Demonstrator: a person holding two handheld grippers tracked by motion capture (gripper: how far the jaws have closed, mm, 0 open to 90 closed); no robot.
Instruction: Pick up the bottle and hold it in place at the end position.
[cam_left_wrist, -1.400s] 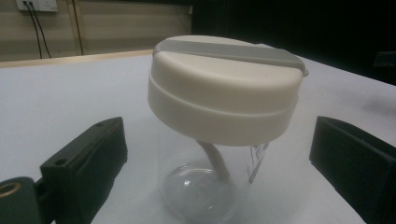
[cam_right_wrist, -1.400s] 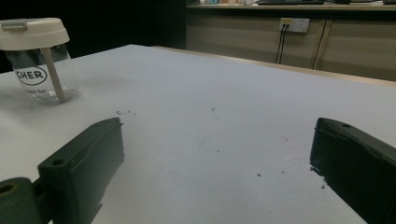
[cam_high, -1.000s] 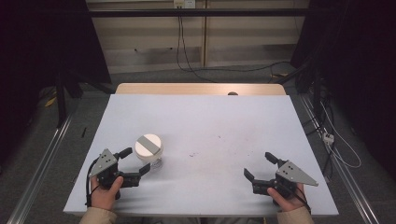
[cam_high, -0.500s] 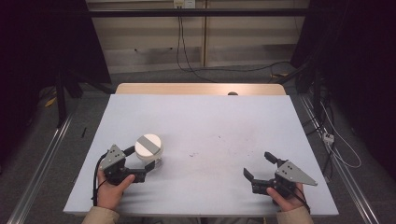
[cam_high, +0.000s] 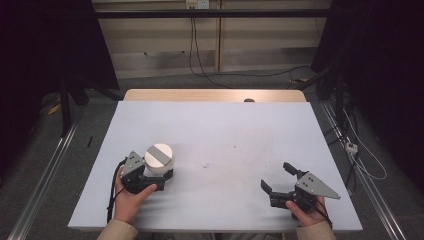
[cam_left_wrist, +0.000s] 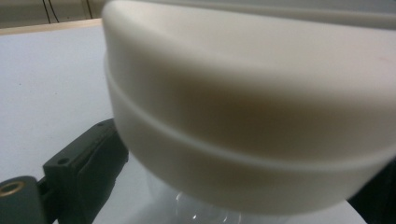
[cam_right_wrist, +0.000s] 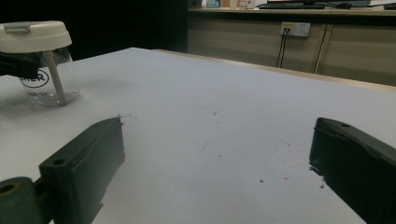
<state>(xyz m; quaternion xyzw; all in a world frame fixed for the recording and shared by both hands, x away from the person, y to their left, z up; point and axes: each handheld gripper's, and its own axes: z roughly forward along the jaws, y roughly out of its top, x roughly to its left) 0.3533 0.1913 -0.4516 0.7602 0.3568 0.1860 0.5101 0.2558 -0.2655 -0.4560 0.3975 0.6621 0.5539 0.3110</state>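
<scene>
A clear jar with a white lid (cam_high: 159, 159) stands on the pale table (cam_high: 225, 125) at the front left. My left gripper (cam_high: 161, 176) is open, one jaw on either side of the jar's clear body. In the left gripper view the lid (cam_left_wrist: 243, 107) looms very close between the jaws, and I cannot tell whether they touch the jar. My right gripper (cam_high: 275, 176) rests open near the front right edge, nothing between its fingers. In the right gripper view the jar (cam_right_wrist: 39, 60) stands far off at the left, beyond that gripper (cam_right_wrist: 219, 128).
A wooden strip (cam_high: 215, 95) runs along the table's far edge. Cables lie on the floor behind and to the right (cam_high: 360, 160). Metal rails (cam_high: 45, 170) flank the table. A wall socket (cam_right_wrist: 294, 29) sits on the back wall.
My left gripper has slid right from beside the jar until its jaws straddle it. The jar and the right gripper have stayed put.
</scene>
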